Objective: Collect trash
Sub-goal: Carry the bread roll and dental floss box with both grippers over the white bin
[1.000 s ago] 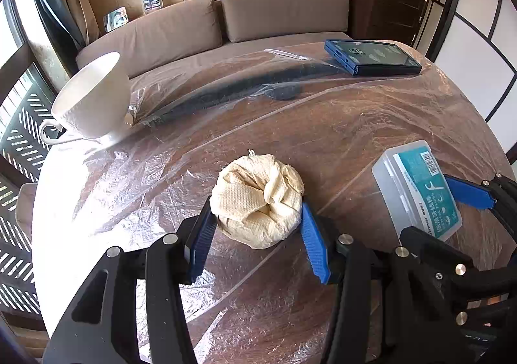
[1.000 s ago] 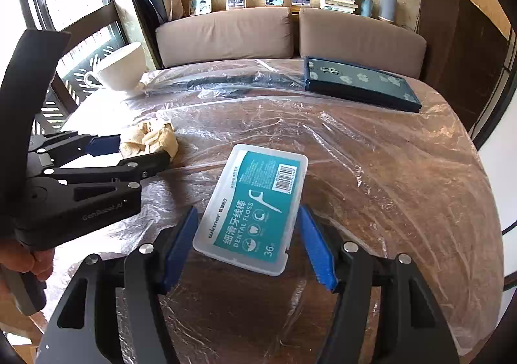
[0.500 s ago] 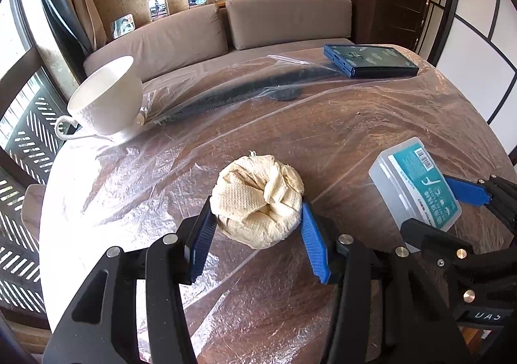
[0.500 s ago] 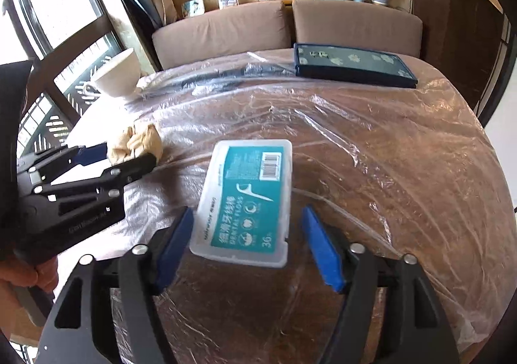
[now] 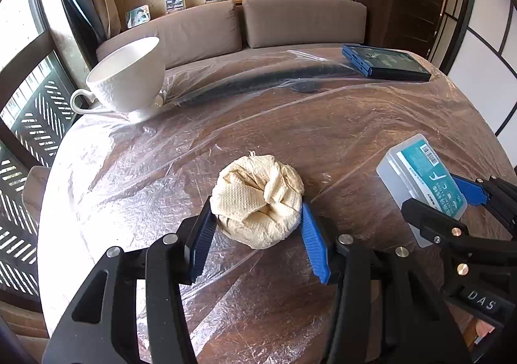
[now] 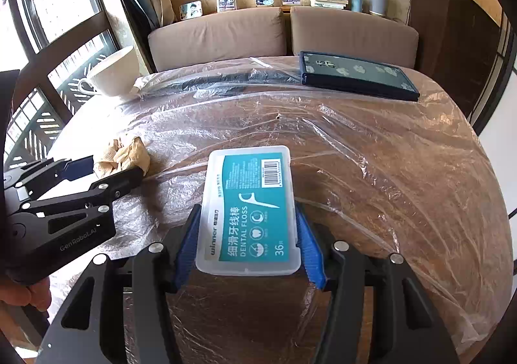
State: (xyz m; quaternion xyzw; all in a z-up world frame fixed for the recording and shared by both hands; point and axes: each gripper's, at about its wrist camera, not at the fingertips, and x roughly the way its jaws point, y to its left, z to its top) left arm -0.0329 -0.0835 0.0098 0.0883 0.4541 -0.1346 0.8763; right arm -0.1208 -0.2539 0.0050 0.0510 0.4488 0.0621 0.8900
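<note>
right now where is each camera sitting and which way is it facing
Left wrist: on the left gripper, looking forward across the plastic-covered table toward the sofa; its blue-padded fingers clamp the crumpled paper towel, right gripper at the right edge.
Right wrist: on the right gripper, facing the same way; its fingers clamp the dental floss box, left gripper at left.
Both show: towel, floss box, white cup, blue case.

Going off the paper wad (image 5: 258, 199) on the worktop (image 5: 323, 124): cup (image 5: 127, 79) far-left behind it, floss box (image 5: 420, 176) right, tablet (image 5: 386, 61) far-right behind.
</note>
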